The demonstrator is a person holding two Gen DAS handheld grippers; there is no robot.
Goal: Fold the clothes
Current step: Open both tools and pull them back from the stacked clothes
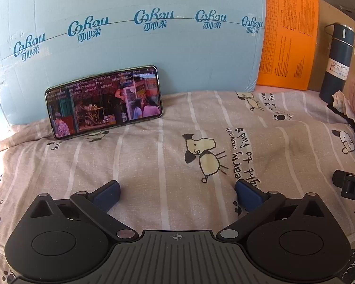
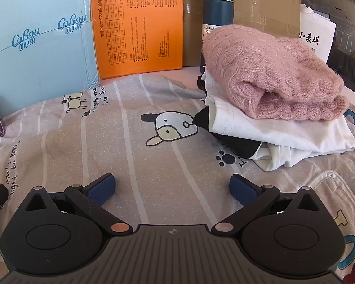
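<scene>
A fuzzy pink knit sweater (image 2: 274,71) is stacked on smooth white cloth (image 2: 279,130) at far right, near a steel bottle (image 2: 216,23), while both the left gripper (image 1: 177,195) and right gripper (image 2: 171,190) are held apart, empty, over the striped sheet (image 2: 130,142).

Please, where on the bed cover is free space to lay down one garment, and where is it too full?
Free: the striped cartoon-dog bed cover between the propped black phone and the stack topped by the pink knitted sweater, ahead of both open grippers (left gripper, right gripper). Crowded: the right side with the stack and the dark blue vacuum bottle.
</scene>
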